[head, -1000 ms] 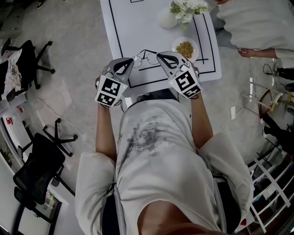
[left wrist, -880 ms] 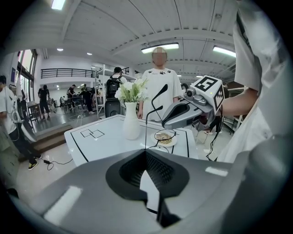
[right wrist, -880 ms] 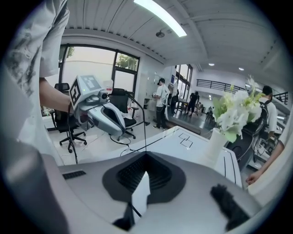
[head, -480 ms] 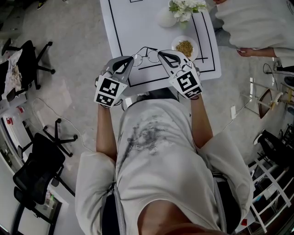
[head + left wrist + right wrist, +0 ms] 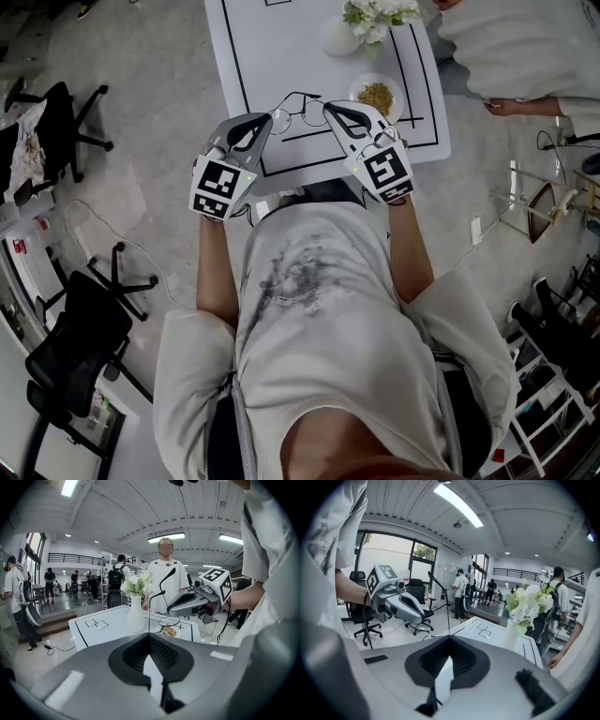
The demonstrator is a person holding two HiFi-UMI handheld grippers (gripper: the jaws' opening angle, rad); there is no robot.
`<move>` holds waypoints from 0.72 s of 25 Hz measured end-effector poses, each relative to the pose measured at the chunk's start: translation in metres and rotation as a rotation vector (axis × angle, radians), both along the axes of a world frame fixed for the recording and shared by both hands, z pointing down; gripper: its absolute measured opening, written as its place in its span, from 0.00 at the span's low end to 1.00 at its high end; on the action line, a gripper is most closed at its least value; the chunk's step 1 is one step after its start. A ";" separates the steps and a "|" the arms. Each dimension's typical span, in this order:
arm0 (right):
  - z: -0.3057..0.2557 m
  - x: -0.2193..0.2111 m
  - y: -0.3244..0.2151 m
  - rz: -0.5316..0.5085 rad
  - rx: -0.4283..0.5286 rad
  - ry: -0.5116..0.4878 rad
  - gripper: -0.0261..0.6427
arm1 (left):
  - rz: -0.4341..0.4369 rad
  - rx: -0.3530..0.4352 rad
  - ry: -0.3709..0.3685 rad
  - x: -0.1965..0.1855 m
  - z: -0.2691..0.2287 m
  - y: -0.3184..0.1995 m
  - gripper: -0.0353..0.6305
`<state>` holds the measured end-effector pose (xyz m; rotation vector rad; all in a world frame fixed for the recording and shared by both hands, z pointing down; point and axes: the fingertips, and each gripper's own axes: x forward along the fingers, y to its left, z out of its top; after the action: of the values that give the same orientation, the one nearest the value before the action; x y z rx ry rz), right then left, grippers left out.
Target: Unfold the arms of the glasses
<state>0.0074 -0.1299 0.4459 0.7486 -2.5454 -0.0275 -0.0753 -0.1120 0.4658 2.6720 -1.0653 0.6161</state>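
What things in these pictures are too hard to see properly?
- Hinges of the glasses: too thin and small in the head view; each gripper view shows only one wire arm.
- The food in the bowl: too small in the head view to name.
- Far end of the table: cut off by the head view's top edge.
- Face of the standing person, left gripper view: blurred over.

- loose off-white short-sleeved shirt (image 5: 319,309), faded grey print on the chest, wide sleeves
- left claw (image 5: 268,121): pale grey moulded shell, black ribbed pads (image 5: 161,654), cube (image 5: 217,183) with black-and-white square markers
- right claw (image 5: 329,108): same grey shell, with its own marker cube (image 5: 382,171)
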 end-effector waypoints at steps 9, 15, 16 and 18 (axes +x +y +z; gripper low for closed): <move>-0.015 -0.001 0.000 0.013 0.024 -0.034 0.06 | -0.016 0.018 0.036 -0.003 -0.013 0.001 0.06; -0.023 -0.001 0.001 0.023 0.035 -0.062 0.06 | -0.037 0.044 0.063 -0.004 -0.023 0.000 0.06; -0.025 -0.001 0.001 0.025 0.038 -0.068 0.06 | -0.037 0.044 0.062 -0.004 -0.024 0.000 0.06; -0.030 0.000 0.001 0.029 0.045 -0.080 0.06 | -0.040 0.047 0.065 -0.004 -0.028 0.001 0.06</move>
<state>0.0072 -0.1286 0.4158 0.8190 -2.6169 -0.0458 -0.0797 -0.1109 0.4375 2.6832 -1.1266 0.4992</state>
